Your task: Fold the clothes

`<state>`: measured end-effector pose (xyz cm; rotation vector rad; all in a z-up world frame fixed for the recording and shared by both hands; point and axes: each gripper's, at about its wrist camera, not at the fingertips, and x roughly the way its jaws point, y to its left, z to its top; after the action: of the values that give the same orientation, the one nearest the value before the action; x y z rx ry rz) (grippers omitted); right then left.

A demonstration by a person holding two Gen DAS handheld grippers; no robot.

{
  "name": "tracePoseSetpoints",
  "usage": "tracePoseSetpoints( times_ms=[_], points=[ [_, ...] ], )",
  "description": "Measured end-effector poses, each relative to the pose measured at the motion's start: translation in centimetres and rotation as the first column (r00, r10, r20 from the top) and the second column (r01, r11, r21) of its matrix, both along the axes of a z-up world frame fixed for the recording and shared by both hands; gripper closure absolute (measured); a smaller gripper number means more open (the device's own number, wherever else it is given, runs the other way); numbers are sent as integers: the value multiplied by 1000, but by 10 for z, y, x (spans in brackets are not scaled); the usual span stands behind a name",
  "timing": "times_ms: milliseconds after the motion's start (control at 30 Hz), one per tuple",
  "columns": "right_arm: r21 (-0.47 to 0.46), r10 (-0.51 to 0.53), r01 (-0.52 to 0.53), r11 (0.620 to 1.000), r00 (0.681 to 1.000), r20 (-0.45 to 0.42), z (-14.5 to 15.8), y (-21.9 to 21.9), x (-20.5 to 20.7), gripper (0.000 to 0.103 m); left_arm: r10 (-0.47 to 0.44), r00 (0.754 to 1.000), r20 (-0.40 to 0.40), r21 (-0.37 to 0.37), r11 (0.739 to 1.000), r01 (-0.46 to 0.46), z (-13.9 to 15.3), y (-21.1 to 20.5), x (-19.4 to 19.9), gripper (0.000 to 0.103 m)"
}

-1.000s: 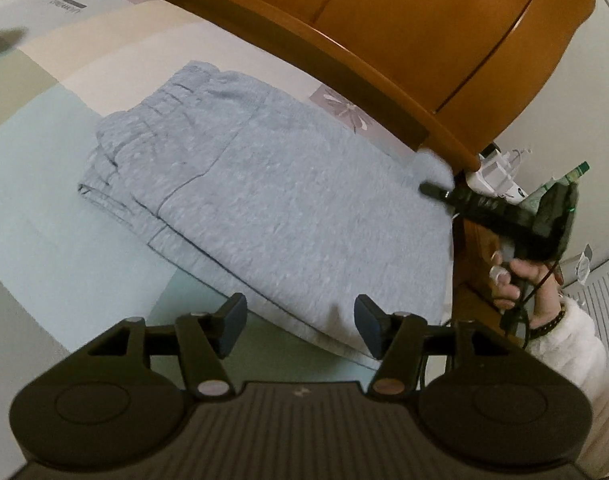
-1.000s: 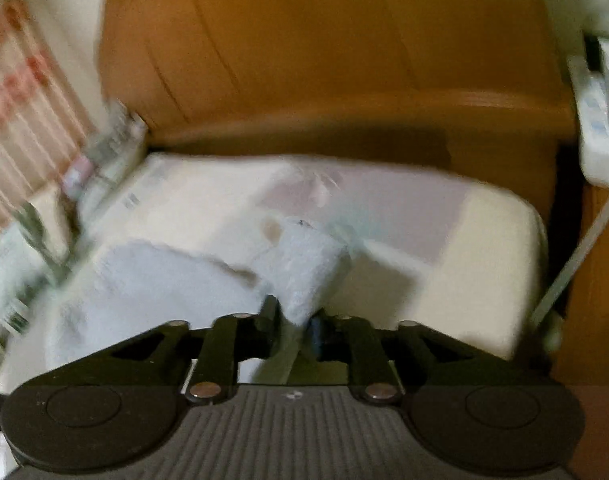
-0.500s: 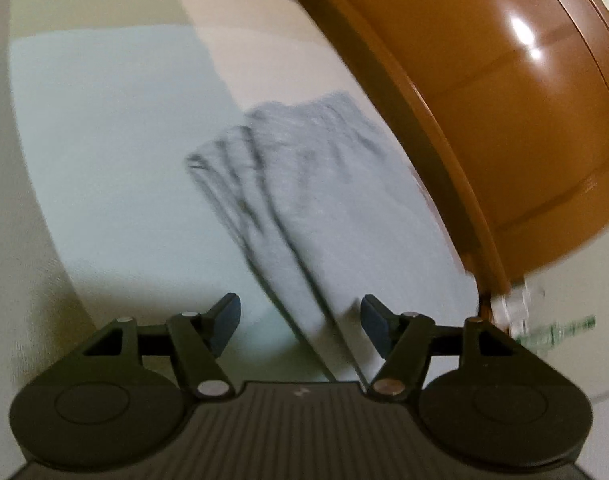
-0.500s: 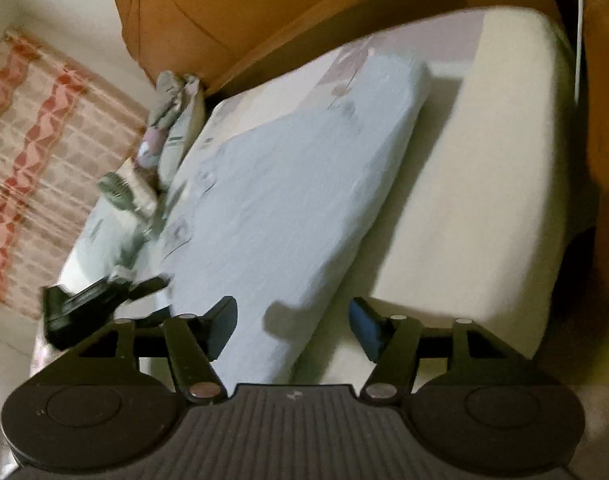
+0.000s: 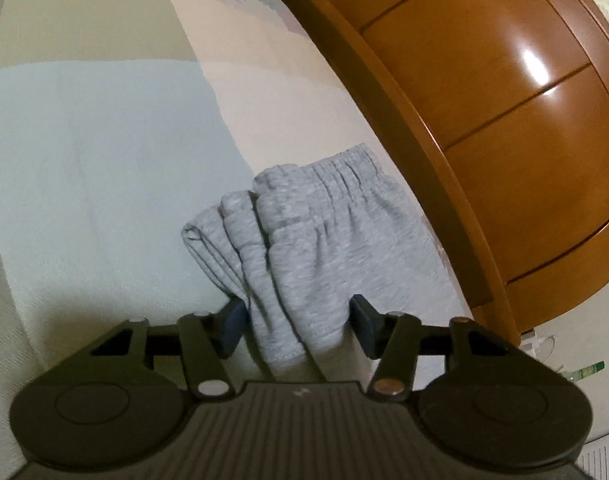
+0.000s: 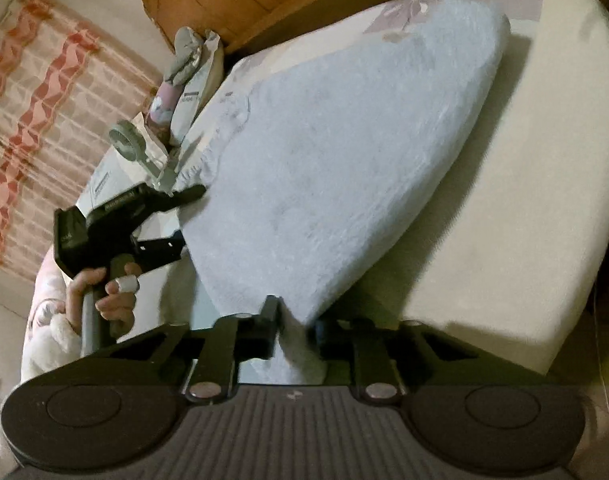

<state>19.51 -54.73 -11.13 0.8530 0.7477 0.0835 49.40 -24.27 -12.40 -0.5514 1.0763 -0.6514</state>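
Only the right wrist view shows the hand [image 6: 104, 300] gripping the left gripper [image 5: 296, 326], whose spread fingers straddle the near edge of the grey fleece pants [image 5: 324, 240]. These lie folded on the bed [image 5: 84, 140], long axis along the wooden headboard [image 5: 484, 100], elastic waistband far. Right gripper [image 6: 296, 326] is clenched on the pants' near corner.
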Motion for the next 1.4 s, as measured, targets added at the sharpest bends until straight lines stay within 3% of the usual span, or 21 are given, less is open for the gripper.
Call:
tracePoseSetpoints(
  times_ms=[133,333,367,433,567,700,833,933,1033,1167,1400],
  points=[
    [-58,23,-24,998,999,-26,13,8,-2,87,-20,999,28,71,997,18,11,-3,-1,49],
    [-202,30,-51,978,994,-105,22,8,-10,69,-119,985,125,231,969,88,44,3,-16,46],
    [-272,22,-46,961,996,-91,31,10,-11,69,-137,981,139,257,961,98,50,3,-19,43],
    [-407,8,-32,913,998,-59,49,14,-12,69,-199,958,208,320,939,126,65,-7,-27,37],
    [-481,93,-106,870,994,-51,41,23,-2,69,-325,890,321,393,900,187,88,-49,-38,35],
    [-551,177,-175,816,983,-49,32,32,8,70,-419,843,336,417,869,266,86,-96,-40,34],
    [-618,260,-237,750,964,-55,23,41,18,72,-469,826,313,413,850,327,73,-124,-43,32],
    [-610,254,-242,754,965,-69,25,37,16,72,-484,845,229,466,816,341,52,-131,-45,31],
    [-621,259,-249,743,963,-77,34,39,17,71,-491,837,244,486,808,332,55,-131,-51,31],
    [-641,225,-164,750,974,14,50,33,32,62,-526,789,318,481,807,344,77,-142,-58,31],
    [-633,150,-149,760,987,-53,25,26,48,60,-581,717,385,412,803,430,81,-187,-71,30]
  ],
)
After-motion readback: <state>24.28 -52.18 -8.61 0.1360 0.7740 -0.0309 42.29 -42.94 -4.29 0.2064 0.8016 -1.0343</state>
